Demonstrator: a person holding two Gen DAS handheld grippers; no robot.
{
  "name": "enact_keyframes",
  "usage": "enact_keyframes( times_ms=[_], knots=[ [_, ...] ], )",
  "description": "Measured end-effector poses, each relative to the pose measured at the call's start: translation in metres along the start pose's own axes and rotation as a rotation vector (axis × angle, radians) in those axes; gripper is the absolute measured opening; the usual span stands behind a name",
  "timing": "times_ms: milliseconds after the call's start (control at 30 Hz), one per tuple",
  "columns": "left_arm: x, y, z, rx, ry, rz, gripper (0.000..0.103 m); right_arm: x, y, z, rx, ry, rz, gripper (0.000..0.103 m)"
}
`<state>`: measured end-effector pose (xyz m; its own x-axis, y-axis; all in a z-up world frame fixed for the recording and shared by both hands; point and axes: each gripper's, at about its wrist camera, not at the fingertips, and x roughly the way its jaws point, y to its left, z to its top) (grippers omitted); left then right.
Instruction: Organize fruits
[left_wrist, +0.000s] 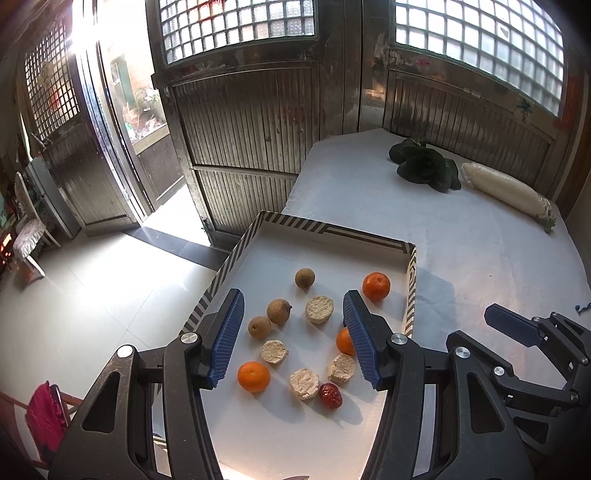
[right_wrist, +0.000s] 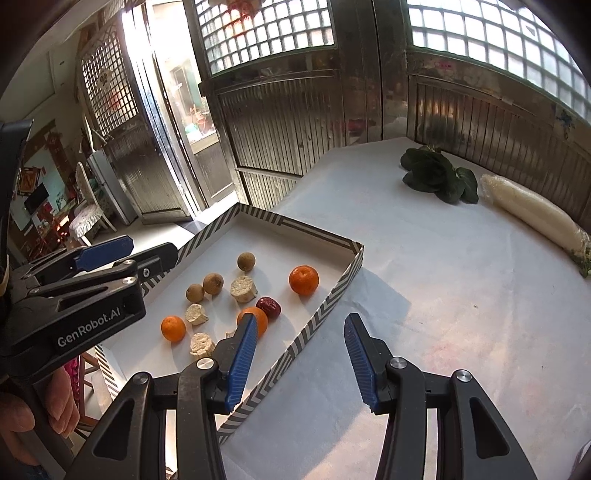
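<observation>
The striped tray serves as the landmark, and everything the task concerns lies inside it. At its left side the left claw hovers directly above the tray floor, jaws partly apart and holding nothing. Between and just beyond its blue pads lie three brown round fruits, four pale cut chunks, and, nearest the claw's base, an orange and a dark red date. A second orange sits half hidden behind the right-hand pad, and a third orange lies toward the tray's far right corner.

Moving right, the right claw straddles the tray's right wall: one pad is over the tray, the other over the bare tabletop outside it. It too is partly open and empty. From this claw the fruit all lies to its left and ahead, the half-hidden orange and date closest.

So the left claw looks better placed for the pile, since the fruit lies straight under its line; the right claw would need to swing leftward over the wall. The round fruits offer no preferred gripping direction.
</observation>
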<state>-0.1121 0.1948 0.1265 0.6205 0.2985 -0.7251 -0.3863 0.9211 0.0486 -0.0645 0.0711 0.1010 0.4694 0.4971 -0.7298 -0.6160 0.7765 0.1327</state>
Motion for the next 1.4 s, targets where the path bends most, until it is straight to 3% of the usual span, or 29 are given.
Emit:
enact_keyframes(
  times_ms=[1400],
  knots=[
    [0.008, -0.005, 0.000, -0.003, 0.029, 0.008, 0.056, 0.013, -0.004, -0.002, 0.002, 0.041, 0.017, 0.047]
  ],
)
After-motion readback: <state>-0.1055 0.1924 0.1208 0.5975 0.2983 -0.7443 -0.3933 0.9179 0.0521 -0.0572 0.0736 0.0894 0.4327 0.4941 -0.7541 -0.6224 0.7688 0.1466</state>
